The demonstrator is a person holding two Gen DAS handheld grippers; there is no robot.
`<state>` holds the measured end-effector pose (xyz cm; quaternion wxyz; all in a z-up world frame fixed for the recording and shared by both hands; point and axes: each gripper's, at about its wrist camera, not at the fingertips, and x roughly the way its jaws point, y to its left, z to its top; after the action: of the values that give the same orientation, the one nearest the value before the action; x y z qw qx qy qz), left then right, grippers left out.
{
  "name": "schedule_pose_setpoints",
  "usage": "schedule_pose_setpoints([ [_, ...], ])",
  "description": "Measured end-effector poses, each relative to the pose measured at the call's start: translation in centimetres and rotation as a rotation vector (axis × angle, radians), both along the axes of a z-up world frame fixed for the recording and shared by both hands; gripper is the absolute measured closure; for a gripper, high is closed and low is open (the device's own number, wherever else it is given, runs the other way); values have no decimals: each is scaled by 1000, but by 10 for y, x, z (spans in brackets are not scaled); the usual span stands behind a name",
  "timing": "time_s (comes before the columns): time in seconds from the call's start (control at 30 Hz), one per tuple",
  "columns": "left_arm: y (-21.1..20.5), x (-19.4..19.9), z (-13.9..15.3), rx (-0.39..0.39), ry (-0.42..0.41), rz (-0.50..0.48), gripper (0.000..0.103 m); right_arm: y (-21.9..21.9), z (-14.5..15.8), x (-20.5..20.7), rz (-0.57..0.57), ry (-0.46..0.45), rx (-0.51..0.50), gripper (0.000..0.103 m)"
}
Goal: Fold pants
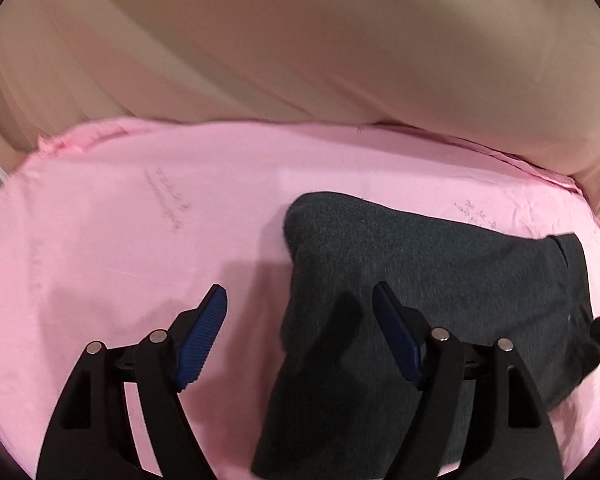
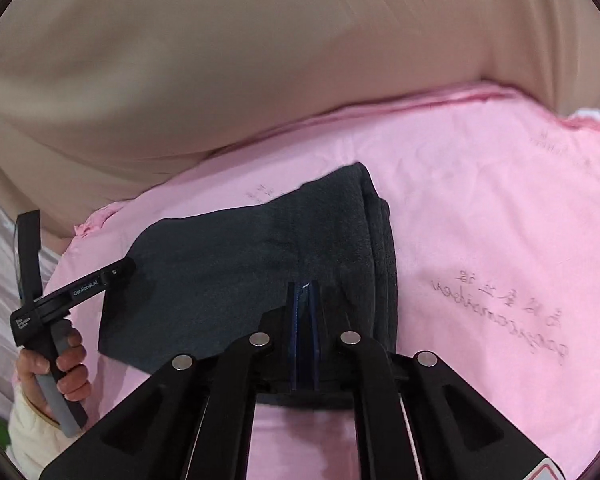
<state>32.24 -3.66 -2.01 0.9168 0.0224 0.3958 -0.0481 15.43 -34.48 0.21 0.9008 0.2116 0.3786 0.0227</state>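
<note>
Nearest, the right gripper has its jaws pressed together, its tips over the near edge of the dark grey pants; whether fabric lies between the pads cannot be told. The left gripper, jaws spread wide, hovers above the folded bundle's left edge. The pants rest folded on a pink sheet. Beyond hangs a beige curtain.

- Left wrist view looks down, close, along its fingers over the pink cloth-covered bench.
- Right wrist view faces likewise.
- Both share the folded dark grey fleece pants.
</note>
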Motion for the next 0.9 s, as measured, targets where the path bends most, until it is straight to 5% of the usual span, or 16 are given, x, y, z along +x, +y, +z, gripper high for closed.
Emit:
schedule_pose_setpoints([
  [0.1,3,-26,9,43,-14,1,30,0,-21,1,-28,19,-53,103],
  [0.27,-10,-62,15,124,-56,-8,28,3,21,-56,-67,-54,-51,96],
  [0.57,4,-145,-7,103,-63,-24,19,42,9,-160,-159,-79,-174,88],
  [0.9,14,-189,-36,41,-55,-34,16,70,-1,-189,-150,-34,-266,69],
])
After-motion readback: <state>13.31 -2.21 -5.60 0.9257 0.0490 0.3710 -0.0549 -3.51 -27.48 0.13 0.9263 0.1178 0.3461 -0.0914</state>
